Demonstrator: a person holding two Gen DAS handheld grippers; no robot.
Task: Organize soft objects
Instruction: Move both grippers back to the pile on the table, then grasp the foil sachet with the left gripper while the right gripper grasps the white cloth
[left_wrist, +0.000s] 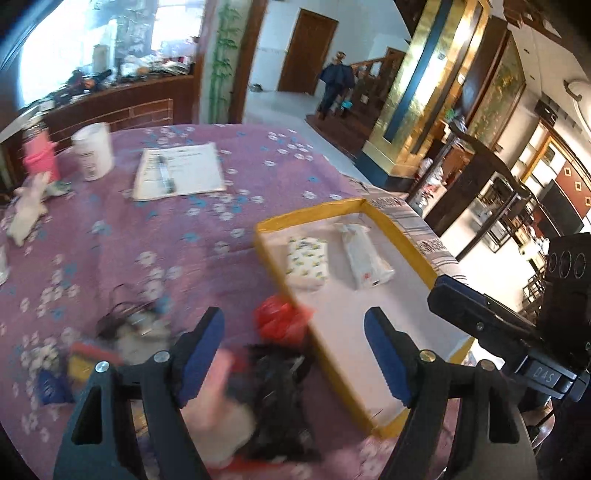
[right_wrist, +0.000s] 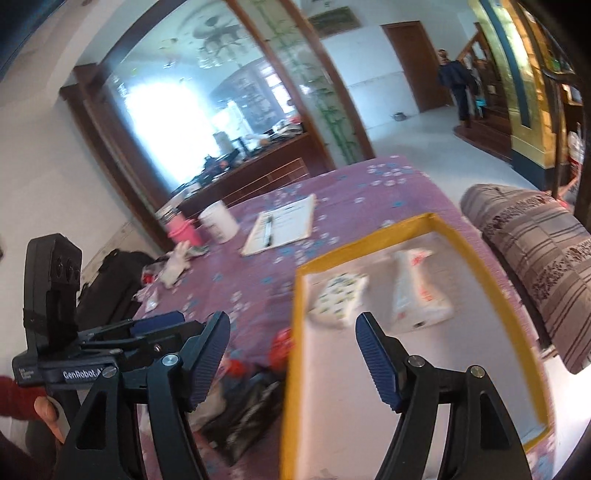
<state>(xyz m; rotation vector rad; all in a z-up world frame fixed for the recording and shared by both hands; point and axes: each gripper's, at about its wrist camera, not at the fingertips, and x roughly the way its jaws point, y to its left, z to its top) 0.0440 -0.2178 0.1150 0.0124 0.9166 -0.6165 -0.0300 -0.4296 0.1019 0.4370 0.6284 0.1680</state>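
Observation:
A yellow-rimmed shallow box (left_wrist: 269, 225) (right_wrist: 491, 273) lies on the purple flowered cloth. In it are a patterned tissue pack (left_wrist: 307, 263) (right_wrist: 338, 298) and a white plastic packet (left_wrist: 364, 260) (right_wrist: 417, 295). Left of the box is a heap of soft things: a red bag (left_wrist: 280, 319) (right_wrist: 282, 345), a black bag (left_wrist: 280, 398) (right_wrist: 247, 410) and a pale pink-white piece (left_wrist: 218, 410). My left gripper (left_wrist: 295, 354) is open and empty above the heap. My right gripper (right_wrist: 291, 358) is open and empty over the box's near left rim.
A white plush toy (left_wrist: 27, 206) (right_wrist: 177, 264), a pink bottle (left_wrist: 40, 155) (right_wrist: 181, 225), a white cup (left_wrist: 94, 151) (right_wrist: 219, 221) and a paper pad with a pen (left_wrist: 179, 170) (right_wrist: 282, 225) sit farther back. A striped cushion (right_wrist: 543, 266) lies right of the box.

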